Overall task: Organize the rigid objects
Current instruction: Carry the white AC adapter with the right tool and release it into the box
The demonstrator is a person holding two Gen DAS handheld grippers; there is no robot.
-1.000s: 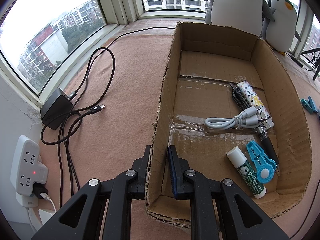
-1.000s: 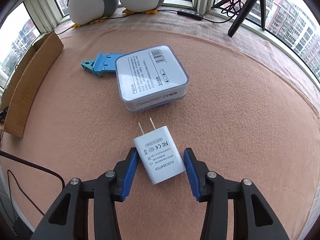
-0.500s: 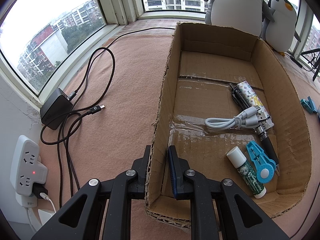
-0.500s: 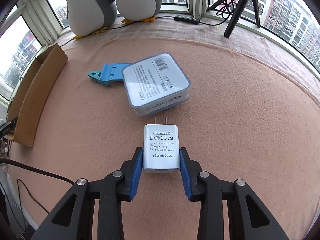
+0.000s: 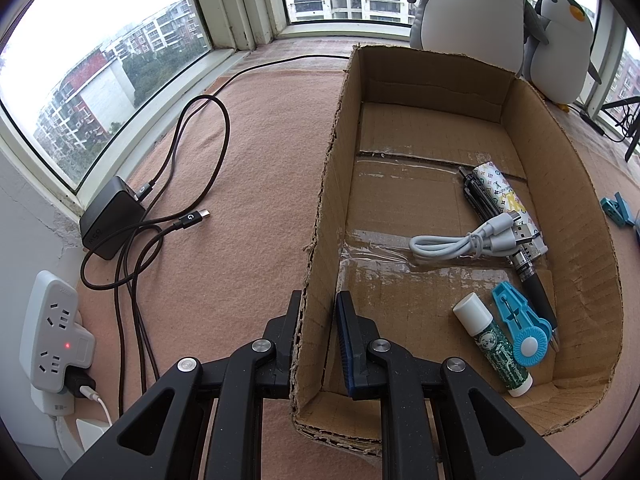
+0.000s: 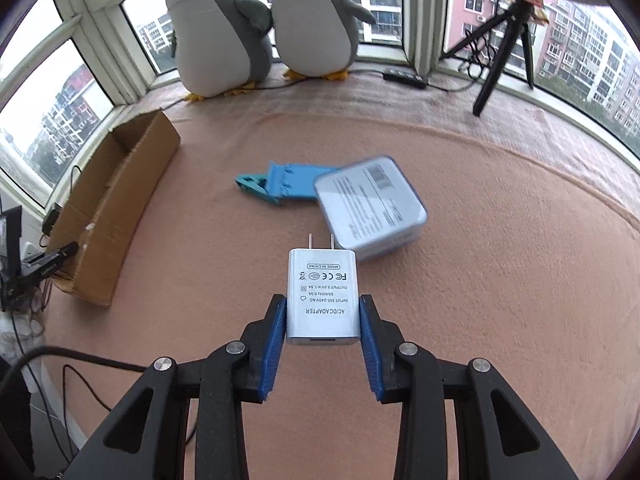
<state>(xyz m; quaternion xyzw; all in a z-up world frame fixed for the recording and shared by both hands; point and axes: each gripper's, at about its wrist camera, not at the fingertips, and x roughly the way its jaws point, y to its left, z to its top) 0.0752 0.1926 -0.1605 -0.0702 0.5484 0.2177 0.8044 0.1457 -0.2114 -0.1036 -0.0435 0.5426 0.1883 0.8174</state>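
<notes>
White boxy adapter [image 6: 322, 294] sits clenched in right tool [image 6: 322, 320]; left tool [image 5: 318, 316] pinches corrugated cardboard box [image 5: 320, 216] wall.

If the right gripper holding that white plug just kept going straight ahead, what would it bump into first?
Probably the clear square box: the right gripper carries the white adapter with its prongs aimed at the box's near corner. How high it sits is unclear, so it might pass over.

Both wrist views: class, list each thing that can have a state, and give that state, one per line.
Left tool: shut on the box wall.
Right tool: shut on the adapter.
White adapter: gripped, prongs forward.
Cardboard box: open-topped, upright.
Power strip: red light lit.
</notes>
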